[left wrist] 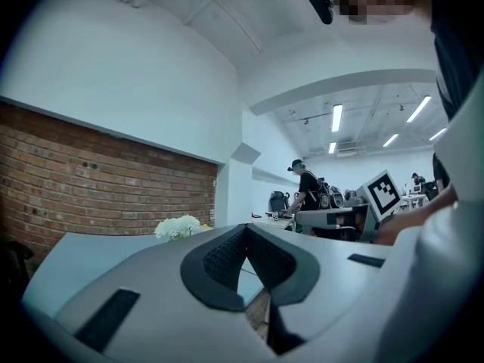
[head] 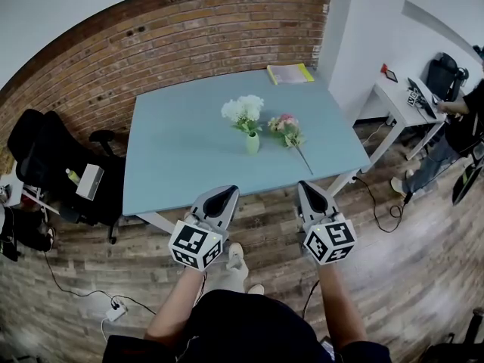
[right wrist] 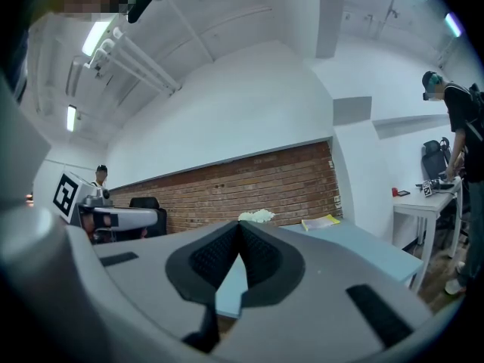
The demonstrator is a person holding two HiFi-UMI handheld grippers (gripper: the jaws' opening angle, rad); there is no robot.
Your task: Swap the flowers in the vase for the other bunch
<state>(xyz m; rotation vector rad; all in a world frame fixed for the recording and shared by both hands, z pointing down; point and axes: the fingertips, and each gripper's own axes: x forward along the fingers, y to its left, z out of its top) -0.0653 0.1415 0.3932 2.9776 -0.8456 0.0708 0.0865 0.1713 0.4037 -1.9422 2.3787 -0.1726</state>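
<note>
The vase [head: 252, 144] stands upright near the middle of the desk [head: 174, 165], and its narrow neck keeps the white flowers [head: 243, 110] bunched and erect. They are still to be lifted out. The pink bunch [head: 286, 125] lies flat just beside the vase, toward the desk's right edge. Its blooms are level with the vase and its stem runs toward the near edge, which seems a handy lie for picking it up by the stem. From the head view the blooms look barely clear of the vase, though this view is too small to be sure. A yellow pad [head: 290, 73] sits at the far right corner, well apart from all this.

Neither tool has reached the desk. The left hand-held gripper [head: 226, 193] and the right hand-held gripper [head: 309, 188] hang side by side short of the near edge, over the wooden floor [head: 393, 278]. Both are closed with nothing between the pads, and in each gripper view the dark pads meet at a point with only the desk showing beyond. This looks like the approach, with the swap not yet started.

Both forearms reach forward from the body, roughly parallel. The tools point about level at the desk, the left one aimed near the vase and the right one toward the pink stem. The jaws will have to open before either can take hold.
</note>
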